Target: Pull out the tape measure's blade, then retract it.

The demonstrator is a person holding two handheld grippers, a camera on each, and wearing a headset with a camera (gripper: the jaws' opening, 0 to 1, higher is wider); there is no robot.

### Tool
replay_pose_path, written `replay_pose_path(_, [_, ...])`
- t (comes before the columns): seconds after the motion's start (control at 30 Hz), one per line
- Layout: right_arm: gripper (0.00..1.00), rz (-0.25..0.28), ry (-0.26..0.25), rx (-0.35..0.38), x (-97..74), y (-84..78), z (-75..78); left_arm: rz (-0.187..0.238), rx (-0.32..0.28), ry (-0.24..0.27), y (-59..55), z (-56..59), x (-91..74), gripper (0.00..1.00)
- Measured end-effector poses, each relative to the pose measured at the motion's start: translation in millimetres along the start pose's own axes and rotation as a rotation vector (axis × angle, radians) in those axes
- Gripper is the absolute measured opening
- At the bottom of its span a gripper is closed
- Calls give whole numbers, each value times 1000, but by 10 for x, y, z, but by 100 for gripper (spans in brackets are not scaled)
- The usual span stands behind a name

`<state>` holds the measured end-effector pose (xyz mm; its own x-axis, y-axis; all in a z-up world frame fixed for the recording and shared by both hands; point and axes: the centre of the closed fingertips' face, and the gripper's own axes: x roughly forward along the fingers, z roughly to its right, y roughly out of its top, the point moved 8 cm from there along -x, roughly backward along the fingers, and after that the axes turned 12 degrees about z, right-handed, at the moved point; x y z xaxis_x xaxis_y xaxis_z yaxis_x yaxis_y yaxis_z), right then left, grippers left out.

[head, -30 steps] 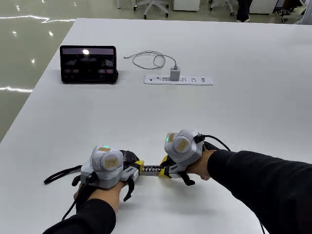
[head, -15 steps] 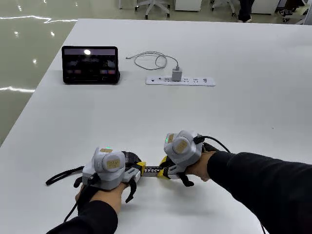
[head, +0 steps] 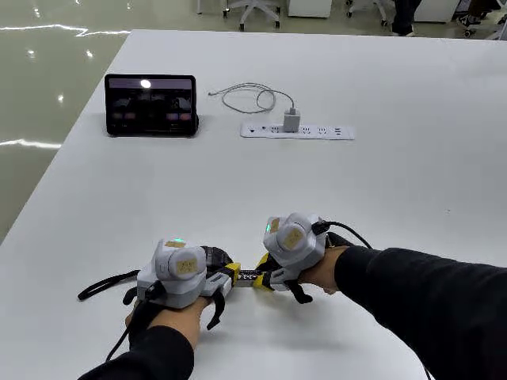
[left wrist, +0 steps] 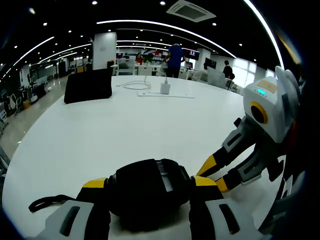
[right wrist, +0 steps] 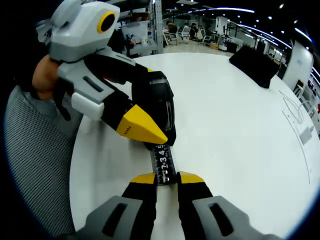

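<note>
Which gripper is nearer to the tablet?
Left. The left gripper is toward the person from the tablet, slightly right; the right gripper is farther right.

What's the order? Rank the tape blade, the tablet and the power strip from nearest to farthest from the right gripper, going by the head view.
From the right gripper:
1. blade: pinched between its jaws, running to its left.
2. power strip: ahead at mid-table, slightly to the right.
3. tablet: farther back, off to the left.

A white table (head: 356, 198) stretches beyond the left gripper (head: 228, 275); glossy floor (head: 40, 79) lies to that gripper's left, office chairs (head: 249, 9) past the far edge, strip lights (left wrist: 150, 24) overhead.
</note>
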<state>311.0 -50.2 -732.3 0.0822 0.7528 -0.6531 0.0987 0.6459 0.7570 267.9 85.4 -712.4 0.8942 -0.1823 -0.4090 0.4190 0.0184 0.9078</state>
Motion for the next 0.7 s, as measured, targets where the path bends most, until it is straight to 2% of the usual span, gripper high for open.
replay_pose_path(0.7, [11,15,6,-7,75,93,-21,-8,-17,-12,10,-15,-1,59])
